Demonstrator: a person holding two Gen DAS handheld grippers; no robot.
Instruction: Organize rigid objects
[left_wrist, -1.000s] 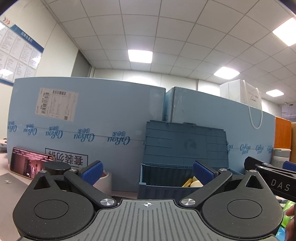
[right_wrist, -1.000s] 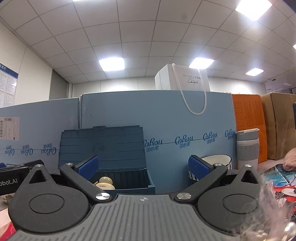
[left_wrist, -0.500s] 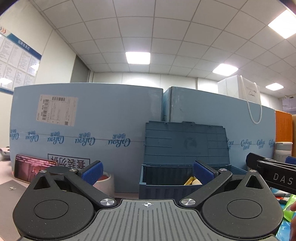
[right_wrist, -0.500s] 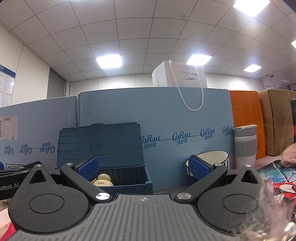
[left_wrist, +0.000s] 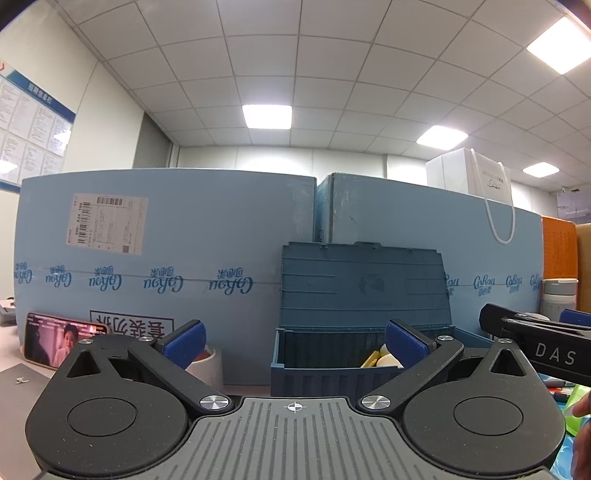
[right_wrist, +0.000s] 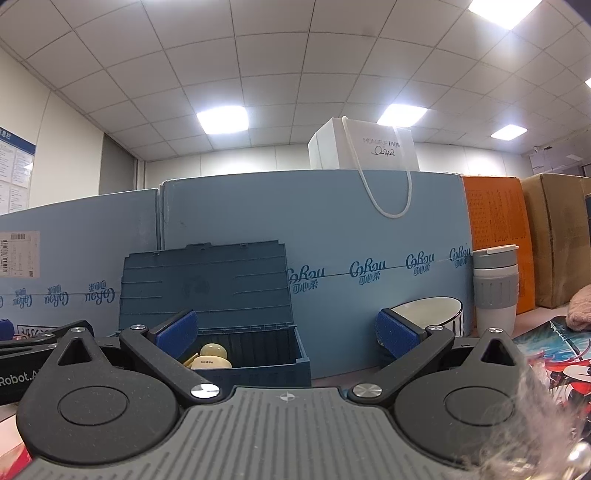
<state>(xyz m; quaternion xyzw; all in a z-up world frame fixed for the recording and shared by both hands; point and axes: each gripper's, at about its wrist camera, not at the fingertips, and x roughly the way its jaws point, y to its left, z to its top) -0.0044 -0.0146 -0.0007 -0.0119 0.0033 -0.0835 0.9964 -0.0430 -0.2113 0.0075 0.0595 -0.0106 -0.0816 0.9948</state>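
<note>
While both hover wide open and empty, left tool (left_wrist: 294, 341), right tool (right_wrist: 287, 332), lidded blue bin (right_wrist: 251, 354) ahead, cream pieces (right_wrist: 211, 357) inside.

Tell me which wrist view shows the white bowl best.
The right wrist view: the white bowl sits beside the grey-banded cup, partly behind a blue fingertip. In the left wrist view the other hand-held gripper hides it.

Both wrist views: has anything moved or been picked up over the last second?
Only the cameras shifted. In the left view the blue storage box sits slightly lower in frame; in the right view the box and bowl sit slightly higher and leftward. Nothing was grasped or released: the left gripper and right gripper keep their jaws wide apart and empty. The box lid stays open, yellow pieces inside.
</note>
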